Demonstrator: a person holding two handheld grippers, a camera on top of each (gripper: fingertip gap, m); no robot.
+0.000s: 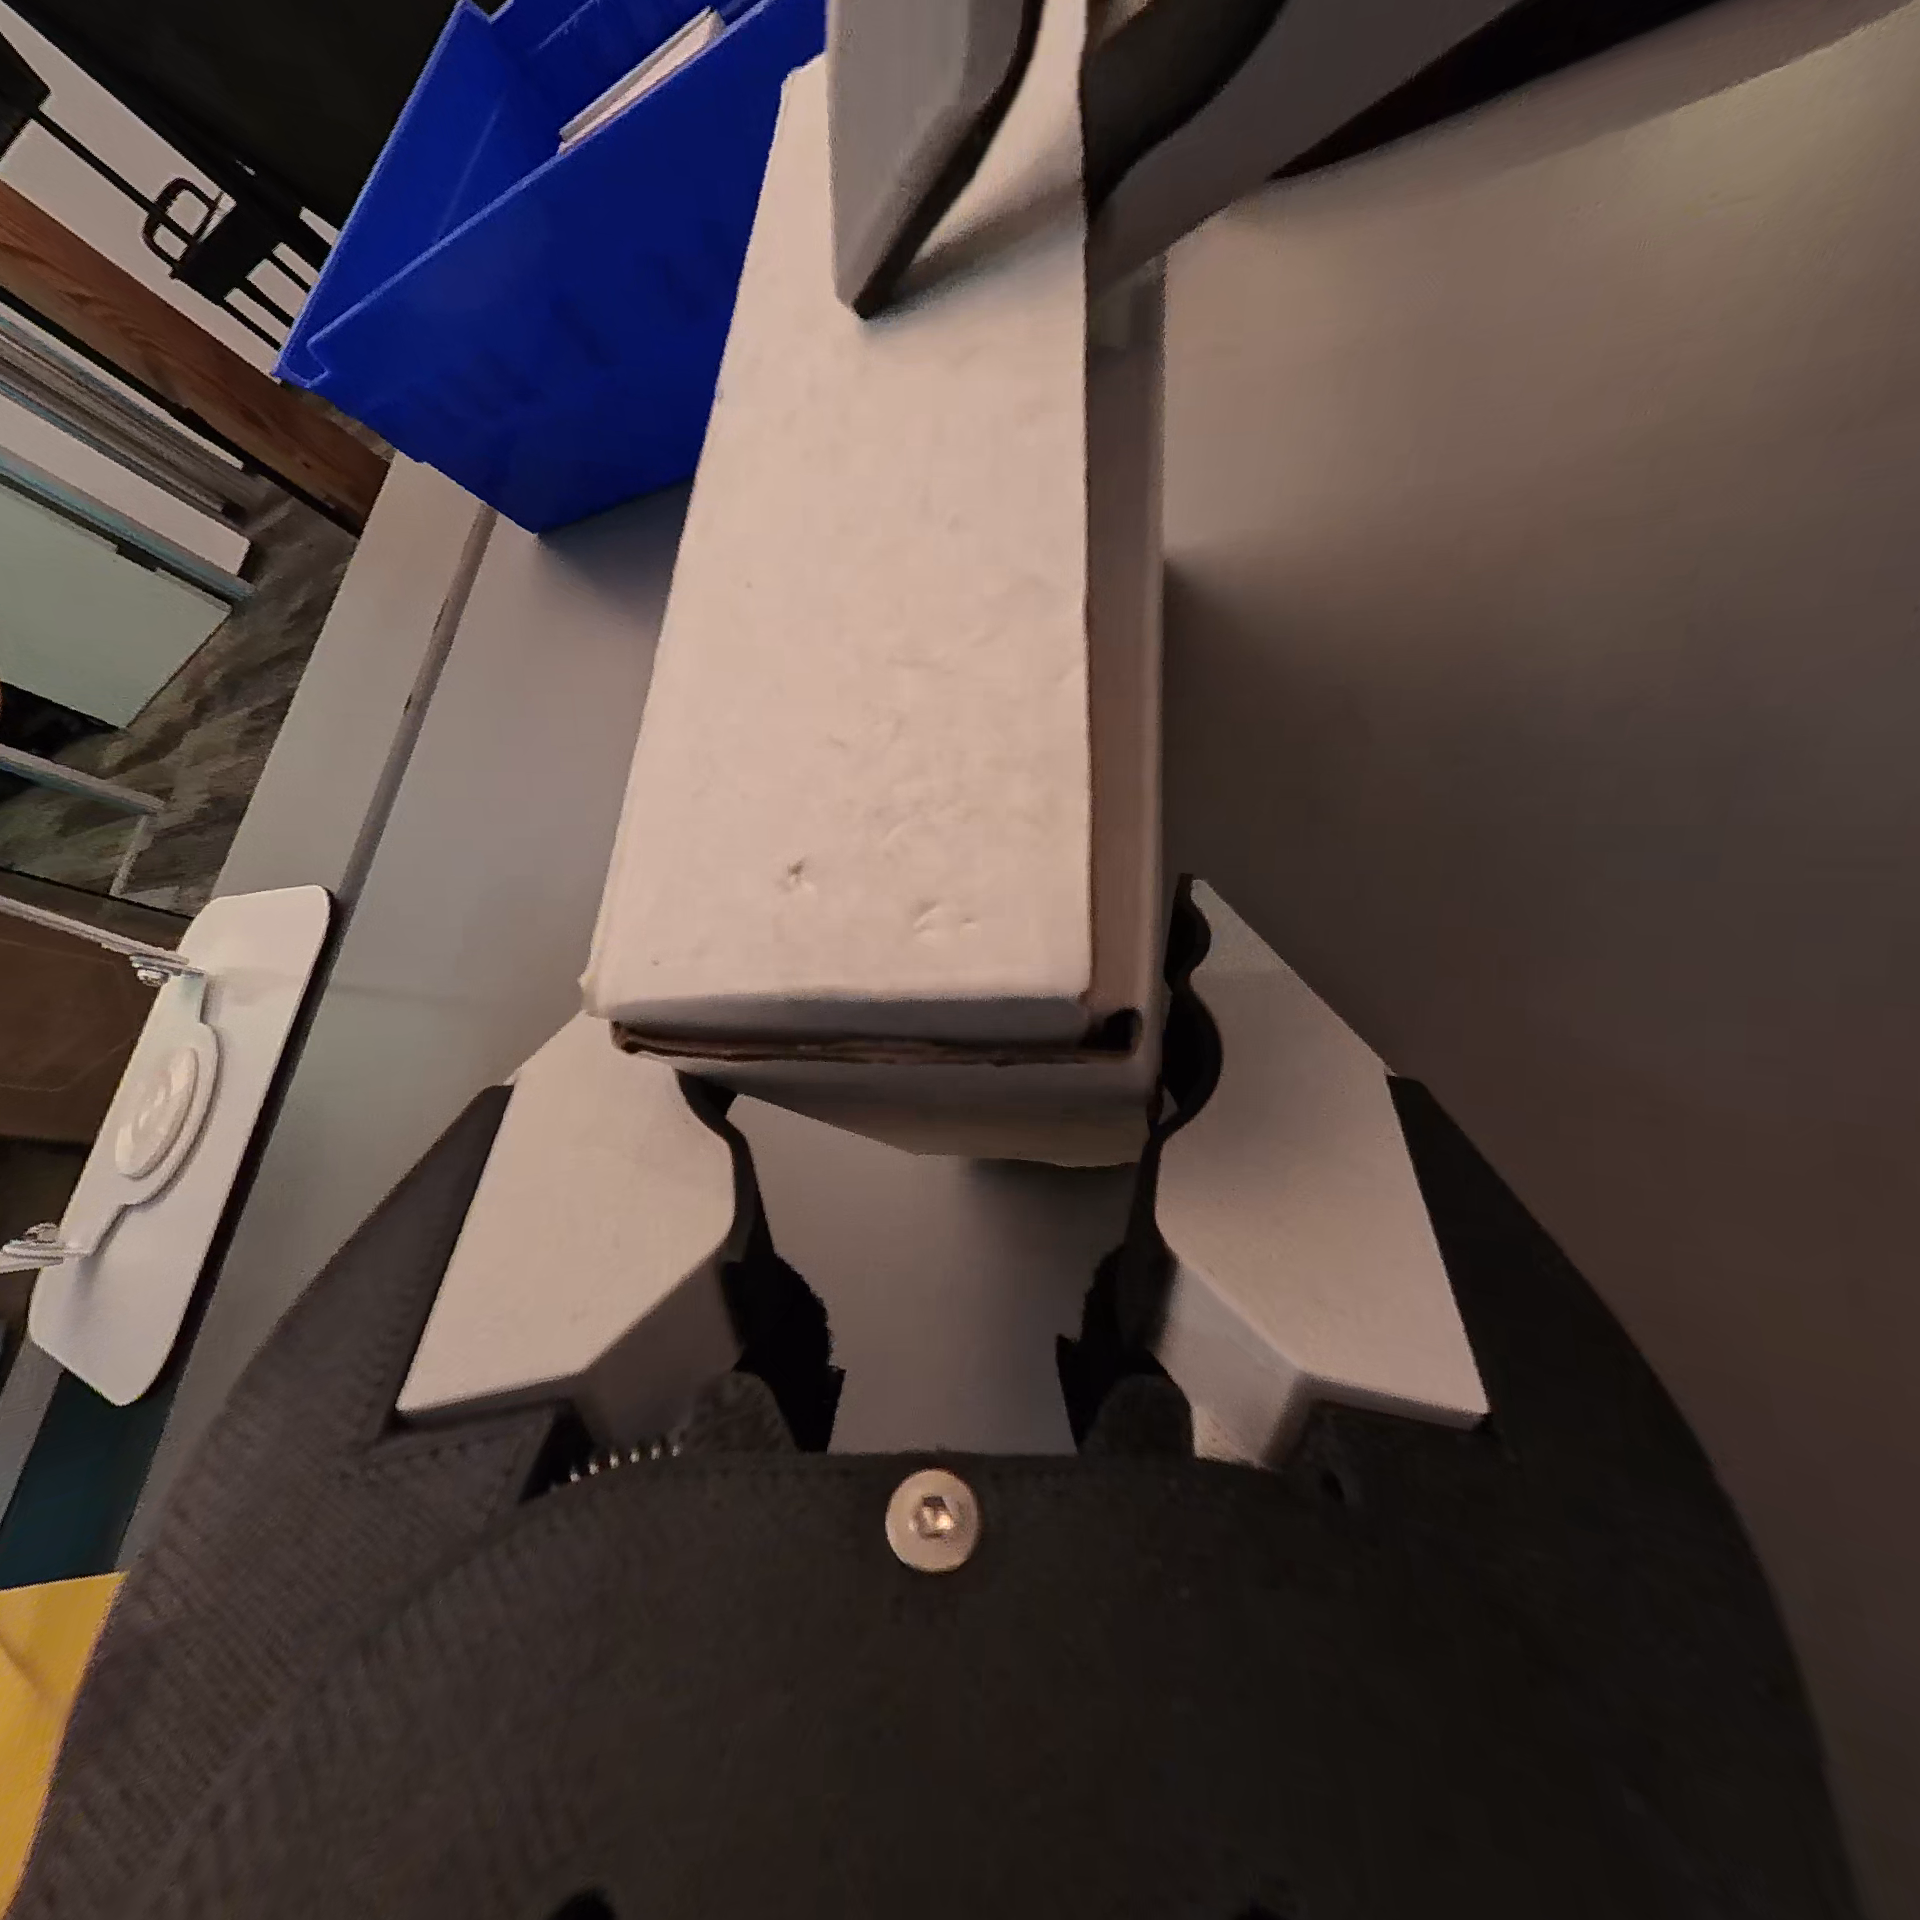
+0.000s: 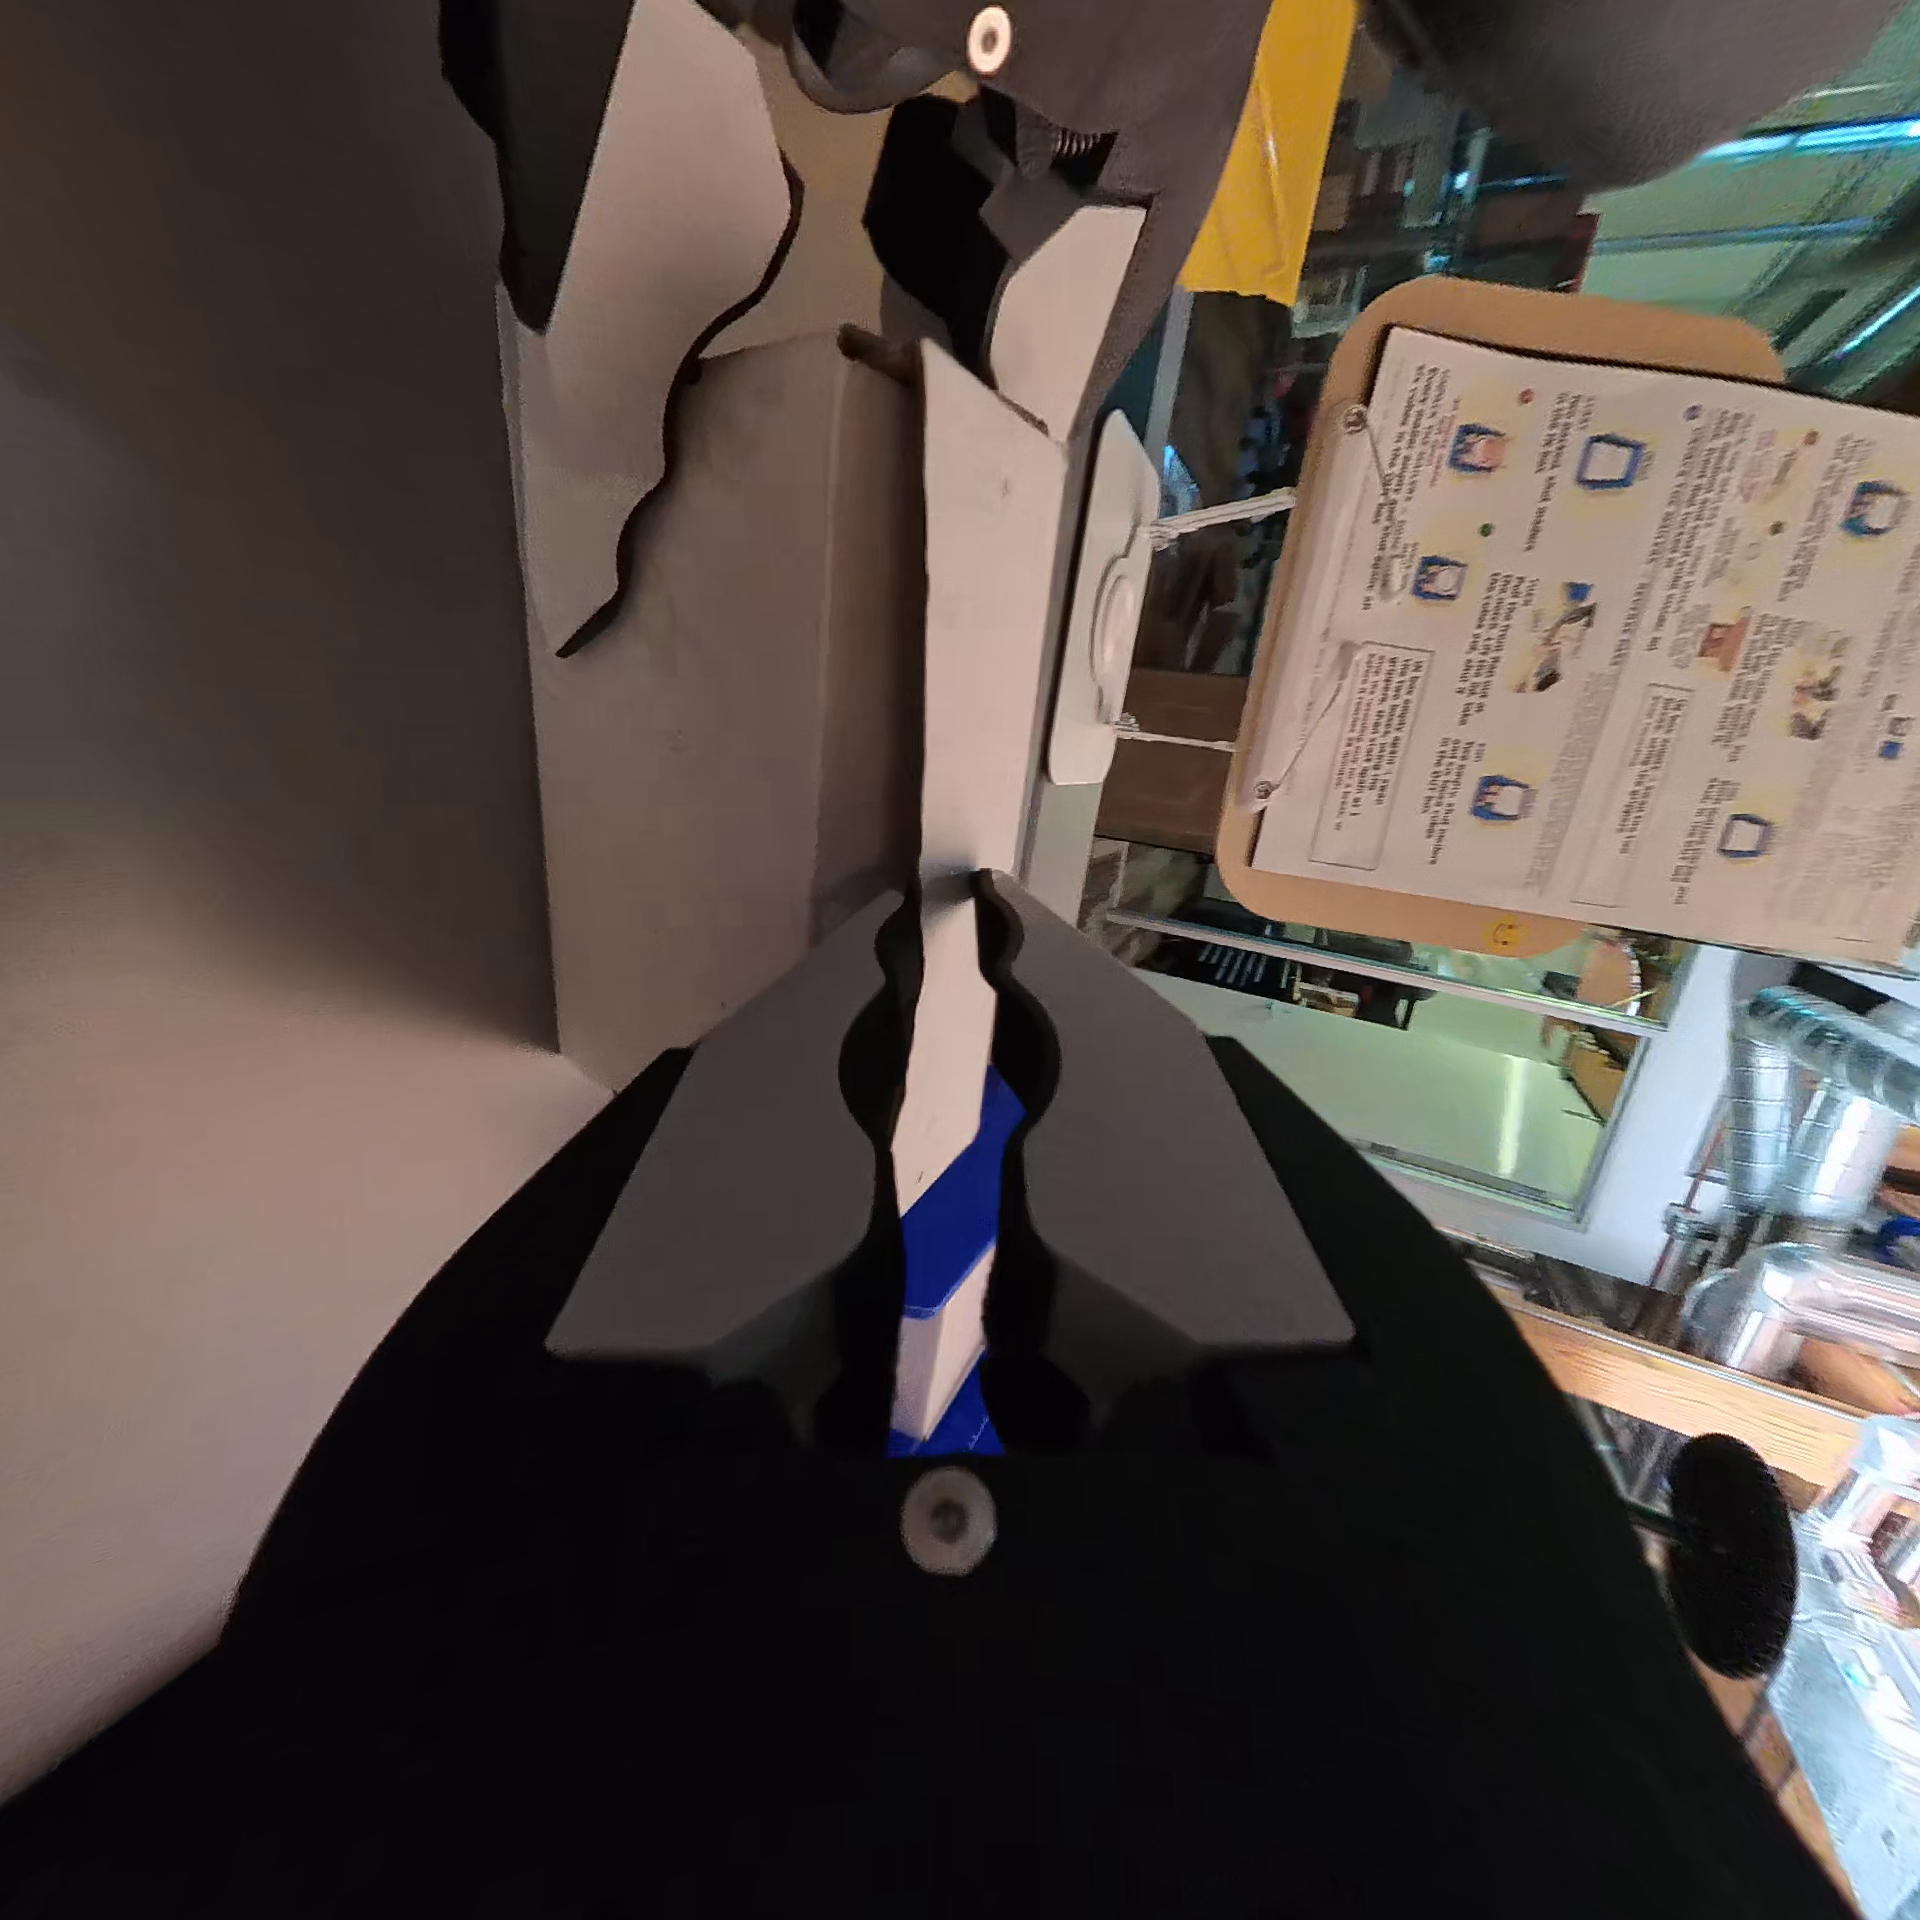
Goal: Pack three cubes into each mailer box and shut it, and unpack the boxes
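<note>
In the left wrist view, the white cardboard mailer box is lying closed on the grey tabletop, its long axis running straight away from the camera, with one short end sitting between the white fingers of the left gripper; those fingers are standing apart on either side of that end, and whether they are pressing on it cannot be told. At the box's far end the right gripper is reaching in from above. Beside the box's far left flank a blue plastic bin is resting on the table. In the right wrist view, the same box is stretching lengthwise away from the camera toward the left gripper at the top. The right gripper is closing its two fingers on a thin white cardboard flap of the box, which is standing edge-on between them. Right of the box, a brown clipboard with a printed sheet is hanging in blur.
</note>
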